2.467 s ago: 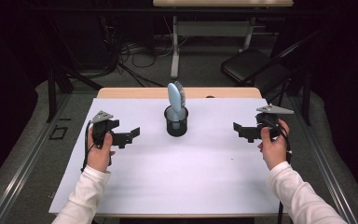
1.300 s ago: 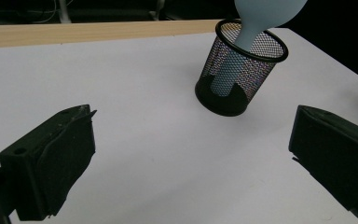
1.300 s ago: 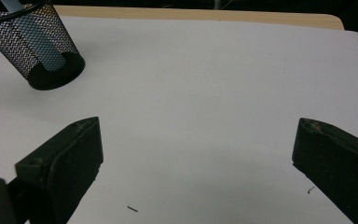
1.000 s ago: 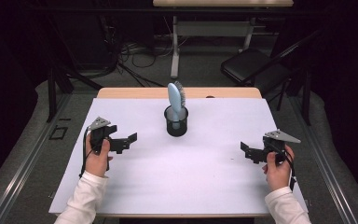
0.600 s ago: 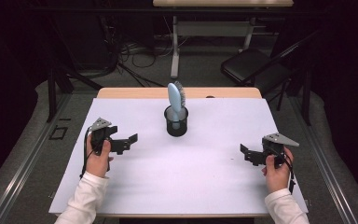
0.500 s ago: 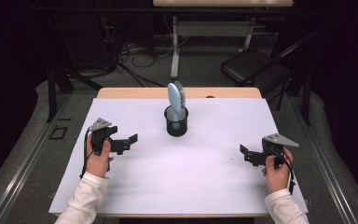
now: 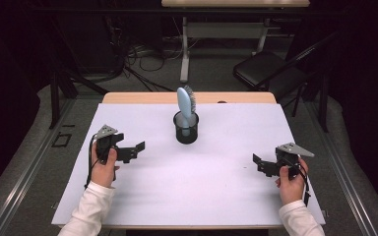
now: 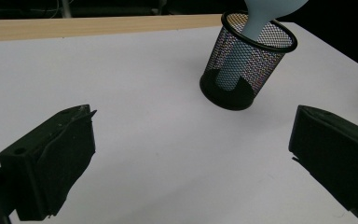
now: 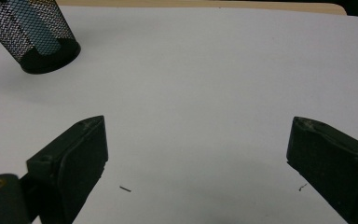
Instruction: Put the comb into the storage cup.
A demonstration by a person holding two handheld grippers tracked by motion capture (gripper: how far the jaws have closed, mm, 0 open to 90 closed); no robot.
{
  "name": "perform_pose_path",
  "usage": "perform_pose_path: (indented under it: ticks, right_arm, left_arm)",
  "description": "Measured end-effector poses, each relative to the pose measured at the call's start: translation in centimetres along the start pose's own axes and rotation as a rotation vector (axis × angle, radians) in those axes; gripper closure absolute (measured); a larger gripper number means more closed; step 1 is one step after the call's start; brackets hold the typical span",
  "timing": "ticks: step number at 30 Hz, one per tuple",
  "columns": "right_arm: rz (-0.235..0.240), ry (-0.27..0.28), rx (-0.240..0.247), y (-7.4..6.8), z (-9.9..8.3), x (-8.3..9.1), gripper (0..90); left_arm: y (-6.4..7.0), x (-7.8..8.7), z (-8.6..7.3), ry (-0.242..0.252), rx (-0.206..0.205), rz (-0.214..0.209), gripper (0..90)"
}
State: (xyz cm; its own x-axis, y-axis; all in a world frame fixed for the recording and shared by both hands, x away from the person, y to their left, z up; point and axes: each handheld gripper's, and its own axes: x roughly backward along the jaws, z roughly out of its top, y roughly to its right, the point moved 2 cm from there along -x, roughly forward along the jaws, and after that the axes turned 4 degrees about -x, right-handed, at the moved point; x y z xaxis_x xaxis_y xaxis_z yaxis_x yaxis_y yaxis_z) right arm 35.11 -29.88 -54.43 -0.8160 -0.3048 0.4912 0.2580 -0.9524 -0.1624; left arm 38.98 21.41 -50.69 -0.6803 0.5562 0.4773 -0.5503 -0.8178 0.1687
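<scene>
I count two grippers, one mesh cup and one hairbrush on the table (image 7: 226, 196), which carries a white sheet with a bare wooden strip along its far edge.

On the left, I hold the left gripper (image 7: 137, 147) over the sheet, its jaws spread wide and pointing toward the centre, with nothing between them. In the left gripper view the two black jaws stand well apart over bare white surface.

Near the middle of the far half stands the single black mesh cup (image 7: 186, 129), upright on the sheet. One pale blue hairbrush (image 7: 185, 103) stands in it handle-down, its bristled head rising above the rim and leaning slightly.

On the right, I hold the right gripper (image 7: 259, 163) closer to the near edge, well apart from the cup, jaws likewise spread and empty. A few tiny dark specks lie on the sheet below it.

I can read no brand, label or writing on any item.
</scene>
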Motion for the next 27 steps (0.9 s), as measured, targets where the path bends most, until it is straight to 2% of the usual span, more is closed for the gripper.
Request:
perform_pose_path:
  ticks: [27]
  right_arm:
    - [-0.002,-0.007,-0.015,0.40,-0.34,-0.26,5.8]
  left_arm:
    - [-0.13,-0.12,-0.14,-0.002,0.008,0.006,0.4]
